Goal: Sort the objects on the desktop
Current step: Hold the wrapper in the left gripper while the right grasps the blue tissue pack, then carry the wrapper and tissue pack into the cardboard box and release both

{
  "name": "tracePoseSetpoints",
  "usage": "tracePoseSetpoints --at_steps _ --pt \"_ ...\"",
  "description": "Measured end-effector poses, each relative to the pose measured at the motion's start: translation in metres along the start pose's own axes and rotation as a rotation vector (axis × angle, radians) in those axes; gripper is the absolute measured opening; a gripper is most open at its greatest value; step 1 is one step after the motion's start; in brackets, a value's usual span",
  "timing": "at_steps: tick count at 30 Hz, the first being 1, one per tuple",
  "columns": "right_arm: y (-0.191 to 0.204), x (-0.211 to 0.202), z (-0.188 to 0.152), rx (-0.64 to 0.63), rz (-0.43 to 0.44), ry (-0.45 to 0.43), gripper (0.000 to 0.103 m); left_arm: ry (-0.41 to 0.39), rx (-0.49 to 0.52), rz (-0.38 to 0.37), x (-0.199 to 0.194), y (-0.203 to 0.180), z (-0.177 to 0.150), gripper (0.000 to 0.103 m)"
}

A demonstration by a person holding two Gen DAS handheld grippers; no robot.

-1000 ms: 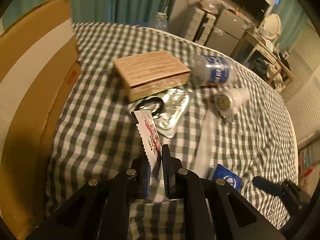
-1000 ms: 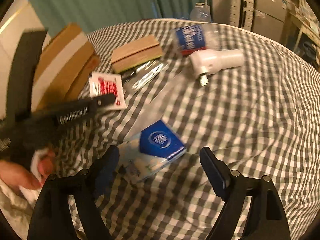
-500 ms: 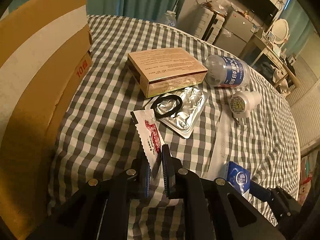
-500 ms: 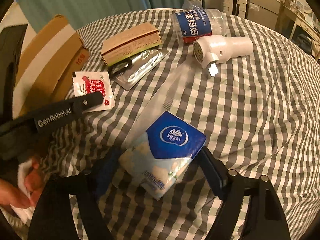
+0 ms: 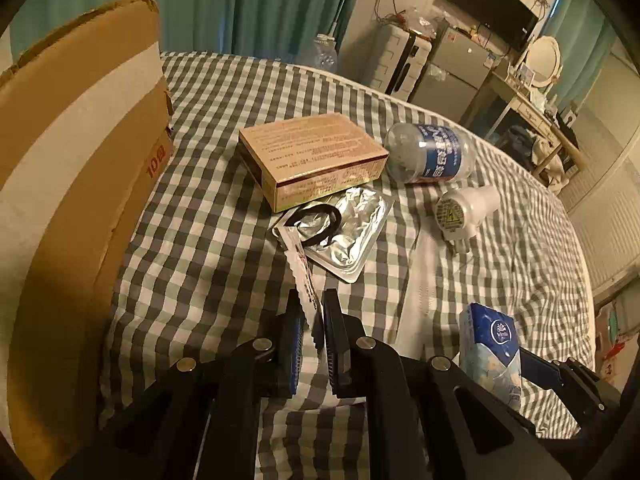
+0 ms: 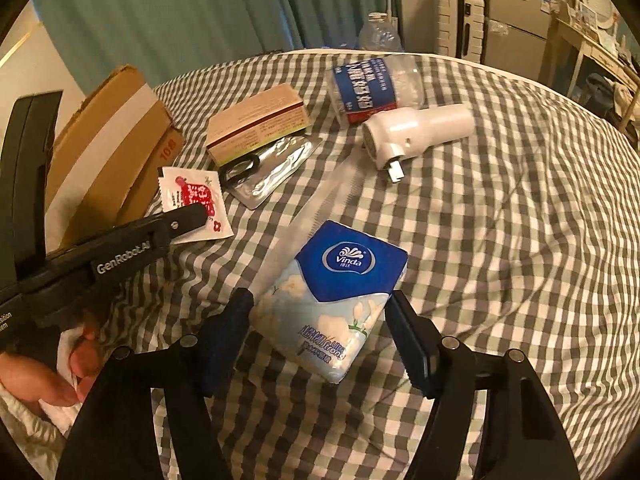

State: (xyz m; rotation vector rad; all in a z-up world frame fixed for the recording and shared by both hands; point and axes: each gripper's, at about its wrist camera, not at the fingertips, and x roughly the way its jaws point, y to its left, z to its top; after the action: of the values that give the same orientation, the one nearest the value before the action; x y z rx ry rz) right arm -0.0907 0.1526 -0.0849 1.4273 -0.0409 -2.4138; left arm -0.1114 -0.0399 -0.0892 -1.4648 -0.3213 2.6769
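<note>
A red-and-white sachet (image 5: 301, 270) (image 6: 192, 196) hangs just above the checked cloth, with my left gripper (image 5: 312, 312) (image 6: 188, 216) shut on its lower edge. A blue-and-white tissue pack (image 6: 340, 280) (image 5: 492, 344) sits between the fingers of my right gripper (image 6: 318, 302). Those jaws are closing, and both pads touch the pack's sides. In the left wrist view the pack stands tilted at the lower right, with one right finger (image 5: 540, 364) against it.
A big cardboard box (image 5: 80, 160) (image 6: 108, 140) stands at the left. Further back lie a tan carton (image 5: 312, 156), a foil blister (image 5: 352, 232) with a black hair tie (image 5: 316, 220), a water bottle (image 5: 432, 156), a white plug-in device (image 5: 464, 208) and a clear wrapper (image 5: 420, 280). A hand (image 6: 40, 380) holds the left gripper.
My right gripper's jaws have narrowed from wide apart to touching the tissue pack, which now lies between them. The left gripper keeps its hold on the sachet.
</note>
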Motion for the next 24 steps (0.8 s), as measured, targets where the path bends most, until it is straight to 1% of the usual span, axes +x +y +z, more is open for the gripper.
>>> tracePoseSetpoints --at_steps 4,6,9,10,11,13,18,21,24 --pt "-0.001 -0.004 0.003 0.016 -0.001 -0.018 0.068 0.009 0.003 -0.021 -0.002 -0.003 0.002 0.011" --pt "-0.002 -0.005 0.003 0.029 0.009 -0.019 0.068 0.023 0.003 -0.009 0.002 -0.005 0.001 0.011" --pt "-0.004 -0.008 0.001 0.037 0.007 -0.018 0.068 0.066 -0.001 0.016 0.019 -0.003 0.002 0.011" --pt "-0.004 -0.008 0.001 0.038 0.005 -0.020 0.068 0.064 0.006 0.021 0.022 -0.003 0.003 0.006" --pt "-0.005 -0.008 0.001 0.040 0.005 -0.021 0.068 0.058 0.010 0.004 0.022 -0.002 0.003 0.002" --pt "-0.008 -0.009 0.001 0.046 0.008 -0.020 0.068 0.033 0.026 0.016 0.019 -0.005 0.005 0.002" --pt "-0.013 -0.007 0.002 0.061 0.014 -0.025 0.068 -0.004 0.055 0.003 0.009 -0.013 0.005 0.002" --pt "-0.013 -0.008 0.003 0.064 0.016 -0.031 0.068 -0.040 0.060 -0.017 -0.001 -0.016 0.007 0.002" --pt "-0.012 -0.019 0.005 0.075 0.029 -0.062 0.068 -0.080 0.084 -0.036 -0.017 -0.024 0.008 0.002"
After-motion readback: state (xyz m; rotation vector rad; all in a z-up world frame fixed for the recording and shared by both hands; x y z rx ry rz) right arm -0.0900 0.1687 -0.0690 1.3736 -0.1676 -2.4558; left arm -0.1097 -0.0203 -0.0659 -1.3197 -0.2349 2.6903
